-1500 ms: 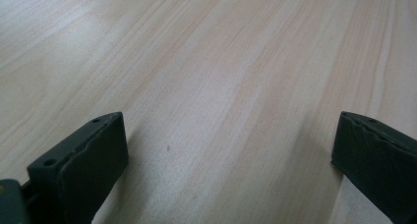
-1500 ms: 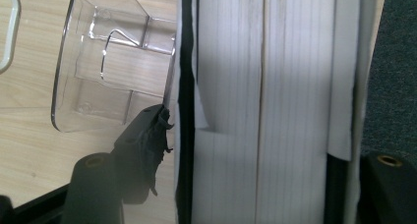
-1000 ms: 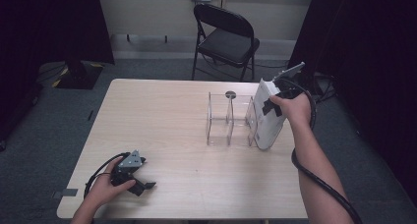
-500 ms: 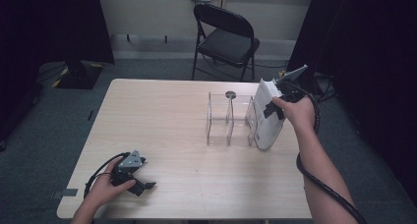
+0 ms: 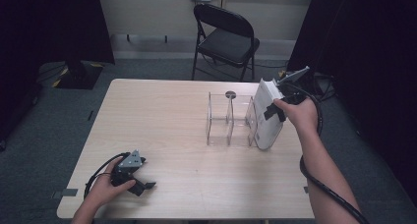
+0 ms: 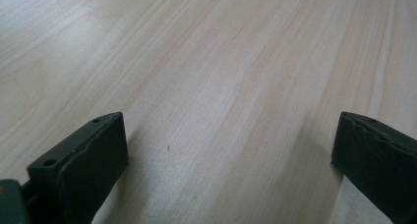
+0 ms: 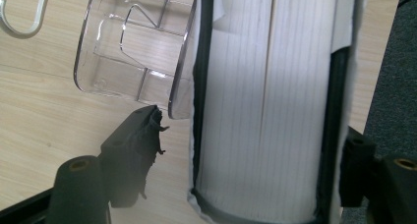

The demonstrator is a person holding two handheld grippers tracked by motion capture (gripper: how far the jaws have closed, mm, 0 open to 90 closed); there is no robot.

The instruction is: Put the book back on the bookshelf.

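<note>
We held the white book (image 5: 268, 115) upright between the right gripper (image 5: 275, 109) jaws, beside the clear rack (image 5: 230, 120) on the desk (image 5: 162, 116), while the left gripper (image 5: 133, 177) rested wide open, far off.

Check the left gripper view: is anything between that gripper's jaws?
No. The left gripper has its jaws standing wide apart, with just the bare wooden table between them.

My left hand-held gripper (image 5: 140, 183) is black with a grey three-cornered plate on top and a looping black cable. My right hand-held gripper (image 5: 271, 111) trails a thick black cable. Forearms bare.
</note>
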